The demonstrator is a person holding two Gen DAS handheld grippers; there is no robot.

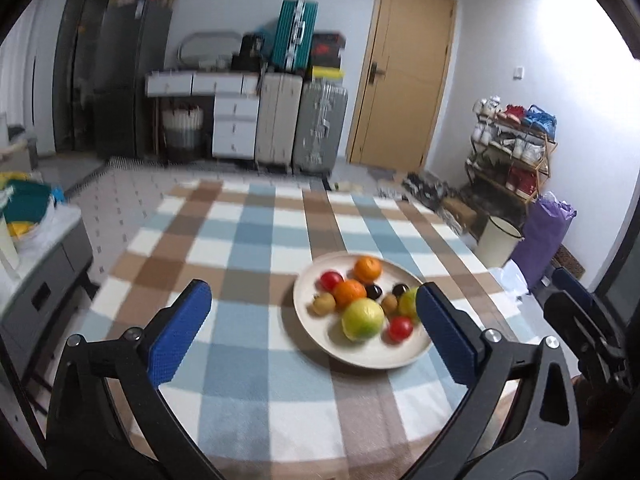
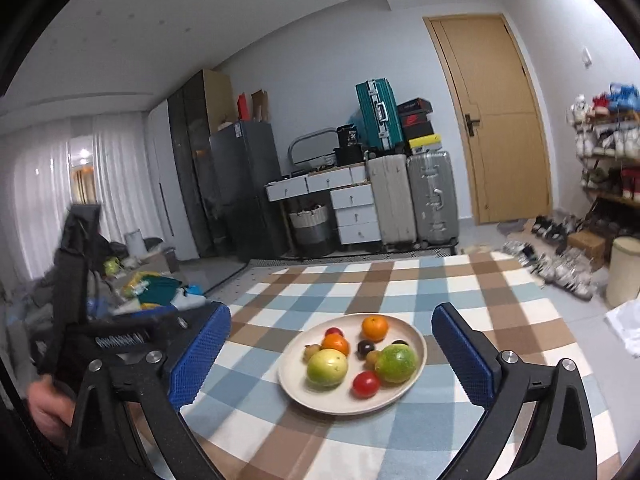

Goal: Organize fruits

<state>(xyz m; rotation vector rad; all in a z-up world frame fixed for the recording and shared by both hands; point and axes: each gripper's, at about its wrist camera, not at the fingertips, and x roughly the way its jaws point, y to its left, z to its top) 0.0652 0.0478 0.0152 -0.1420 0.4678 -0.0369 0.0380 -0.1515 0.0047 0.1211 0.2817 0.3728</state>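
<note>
While both claws gape empty, plate (image 2: 416,364) sits mid-cloth (image 2: 500,312), margins bare.

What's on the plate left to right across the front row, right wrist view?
Yellow-green fruit → red tomato → green fruit, all on the cream plate.

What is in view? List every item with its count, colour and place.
plate: one, cream, on the checked tablecloth
oranges: two, orange, far side of plate
tomatoes: two, red, one near, one far
green fruits: two, yellow-green, near side
small fruits: four, two dark, two brown, middle
suitcases: three, teal, beige, grey, by the back wall
door: one, tan, shut
left gripper: open, empty
right gripper: open, empty
</note>
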